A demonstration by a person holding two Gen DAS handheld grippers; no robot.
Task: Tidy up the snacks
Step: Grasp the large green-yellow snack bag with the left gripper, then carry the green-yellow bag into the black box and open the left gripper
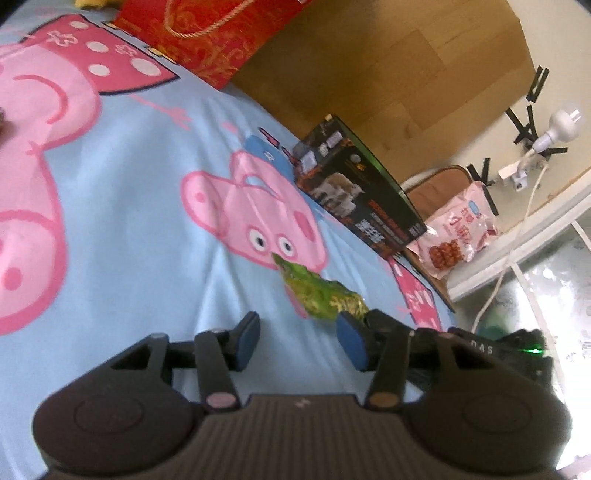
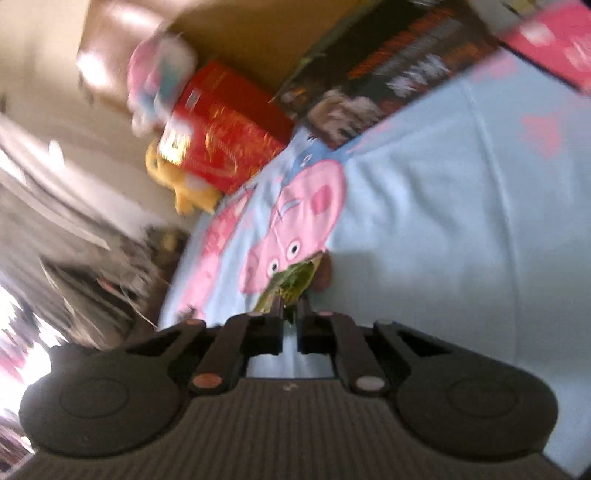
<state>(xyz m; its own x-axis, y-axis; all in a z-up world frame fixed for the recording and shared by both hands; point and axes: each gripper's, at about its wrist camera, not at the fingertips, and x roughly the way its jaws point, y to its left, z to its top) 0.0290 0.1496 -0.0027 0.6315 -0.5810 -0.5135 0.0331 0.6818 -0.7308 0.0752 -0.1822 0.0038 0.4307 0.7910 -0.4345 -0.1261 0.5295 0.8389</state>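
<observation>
A green foil snack packet [image 1: 319,293] hangs over the light blue pig-print sheet [image 1: 147,229]. In the left wrist view my left gripper [image 1: 297,341] is open and empty just short of it, its right blue pad beside the packet's near end. The right gripper shows there as a black body [image 1: 495,350] at the packet's right end. In the blurred right wrist view my right gripper [image 2: 290,317] is shut on the green snack packet [image 2: 291,282], which sticks out past the fingertips above the sheet [image 2: 443,221].
A black printed box [image 1: 358,192] and a red gift bag [image 1: 207,33] stand at the sheet's far edge by a cardboard box [image 1: 388,62]. A pink snack bag [image 1: 458,232] lies beyond. A yellow plush toy [image 2: 184,184] sits by the red bag [image 2: 221,147].
</observation>
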